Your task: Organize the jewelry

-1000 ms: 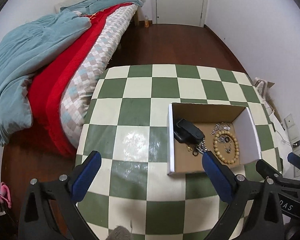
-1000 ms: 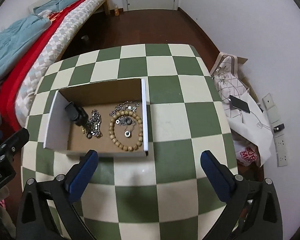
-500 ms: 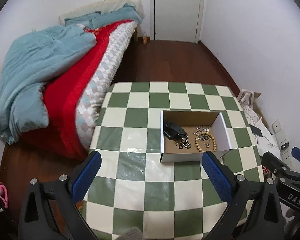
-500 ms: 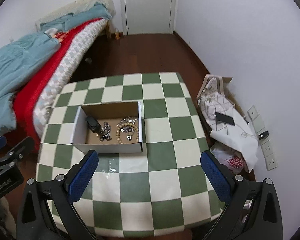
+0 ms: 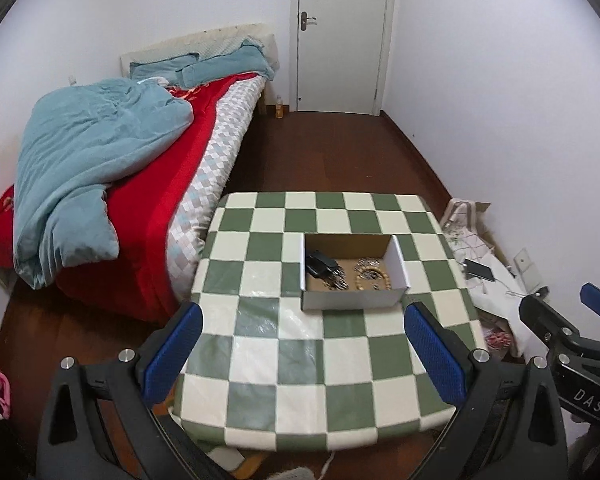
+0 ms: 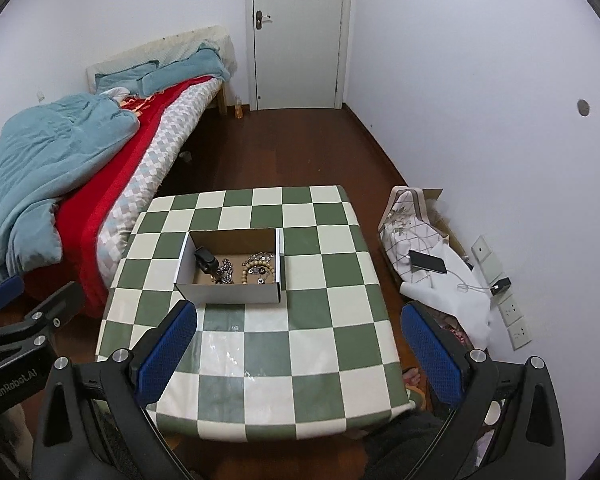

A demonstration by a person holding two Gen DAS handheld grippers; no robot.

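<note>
A white cardboard box (image 5: 352,302) (image 6: 228,294) sits on the green-and-white checked table (image 5: 300,364) (image 6: 260,344). Inside it lie a black key fob (image 5: 320,266) (image 6: 205,259) with a metal chain (image 6: 226,272), a wooden bead bracelet (image 5: 370,278) (image 6: 256,270) and small silver pieces (image 6: 260,257). My left gripper (image 5: 304,354) is open, high above the table's near half and well back from the box. My right gripper (image 6: 300,354) is also open with nothing between its fingers, equally far from the box.
A bed (image 5: 112,184) with a red cover and teal quilt stands left of the table. On the floor at the right lie a bag (image 6: 412,216), white cloth and a phone (image 6: 428,262). A white door (image 6: 298,32) is at the back.
Both grippers have pulled up and back from the table, so the box looks much smaller and more of the room shows. Both stayed open and the box's contents have not moved.
</note>
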